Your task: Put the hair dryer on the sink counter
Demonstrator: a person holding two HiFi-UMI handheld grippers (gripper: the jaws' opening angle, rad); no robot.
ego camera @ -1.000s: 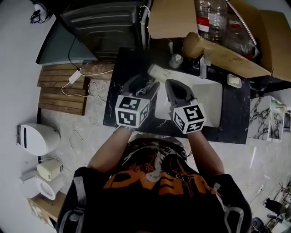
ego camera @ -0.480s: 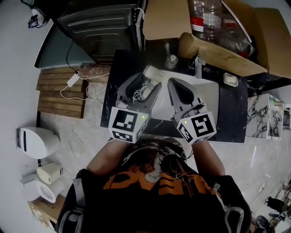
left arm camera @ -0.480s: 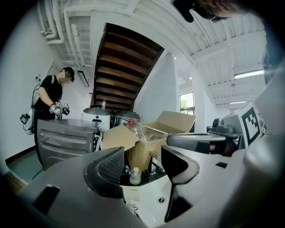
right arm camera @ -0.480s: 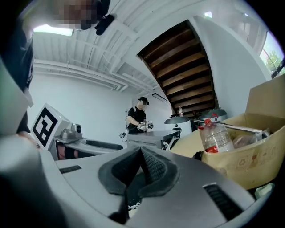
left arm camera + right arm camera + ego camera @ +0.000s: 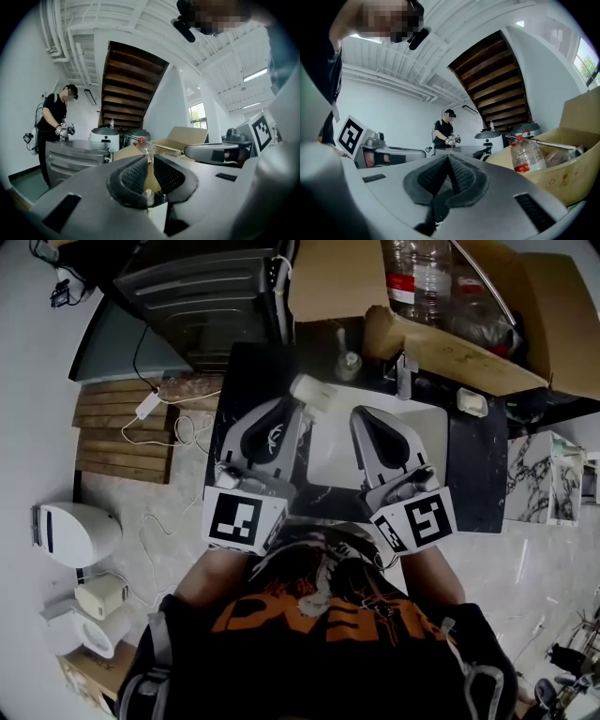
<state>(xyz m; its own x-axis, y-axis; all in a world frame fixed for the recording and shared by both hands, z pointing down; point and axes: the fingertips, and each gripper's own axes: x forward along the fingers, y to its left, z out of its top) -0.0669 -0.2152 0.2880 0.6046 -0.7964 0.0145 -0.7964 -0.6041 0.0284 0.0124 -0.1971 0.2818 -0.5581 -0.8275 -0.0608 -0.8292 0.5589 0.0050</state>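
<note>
The white hair dryer [image 5: 312, 392] lies on the black sink counter [image 5: 473, 465], at the back left corner of the white basin [image 5: 330, 454]. My left gripper [image 5: 292, 410] hangs above the counter with its tips just short of the dryer. Its jaws have just been closing and now stand almost together with nothing between them [image 5: 150, 158]. My right gripper [image 5: 367, 415] hovers over the basin, shut and empty [image 5: 449, 157]. Both grippers point level, side by side. The dryer's cord is hidden under the left gripper.
A cardboard box [image 5: 441, 343] with plastic bottles [image 5: 427, 273] stands behind the faucet [image 5: 403, 376]. A small bottle [image 5: 349, 364] and a soap dish [image 5: 472, 404] sit on the counter. A metal appliance [image 5: 206, 287] is at the back left, wooden slats [image 5: 127, 427] on the floor. Another person [image 5: 445, 129] stands far off.
Both grippers have risen toward the camera and off the counter. The left jaws, open around the coiled cord before, have closed with nothing in them. The dryer stays on the counter.
</note>
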